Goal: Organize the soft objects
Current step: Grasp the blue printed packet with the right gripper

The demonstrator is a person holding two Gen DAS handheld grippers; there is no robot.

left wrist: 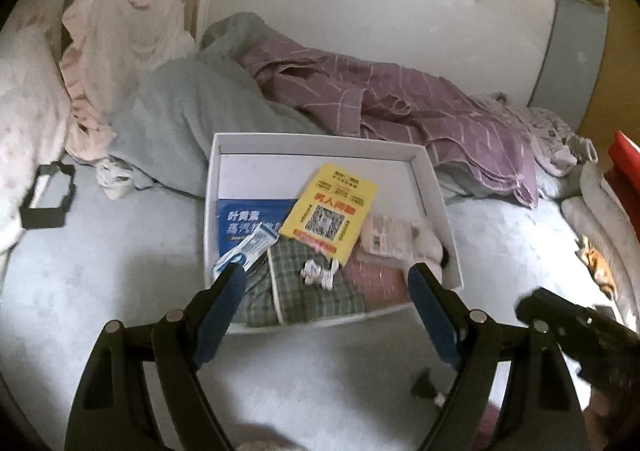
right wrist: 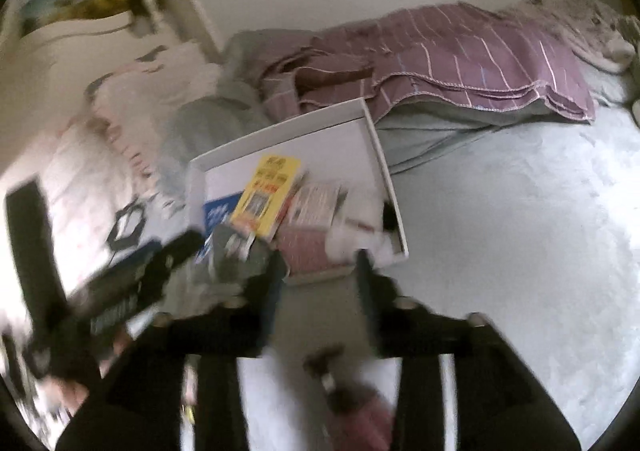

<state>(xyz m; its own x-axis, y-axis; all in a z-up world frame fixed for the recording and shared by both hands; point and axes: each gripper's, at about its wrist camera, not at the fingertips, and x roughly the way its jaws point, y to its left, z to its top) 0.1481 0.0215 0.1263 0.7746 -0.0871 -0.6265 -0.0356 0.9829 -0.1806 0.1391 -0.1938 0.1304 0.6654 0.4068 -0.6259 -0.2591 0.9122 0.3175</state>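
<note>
Hovering left tool (left wrist: 326, 283) over box (left wrist: 320, 143)

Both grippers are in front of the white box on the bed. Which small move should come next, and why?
Probably move the left gripper forward and down onto the green plaid cloth in the white box. Its jaws stand wide apart with nothing between them, and the cloth lies right ahead, partly under the yellow leaflet. The right gripper also looks empty, but its view is blurred.

A pale bed (left wrist: 120, 271) carries a white box (left wrist: 434, 179), a grey-green blanket (left wrist: 180, 111) and a purple striped cover (left wrist: 440, 119).
</note>
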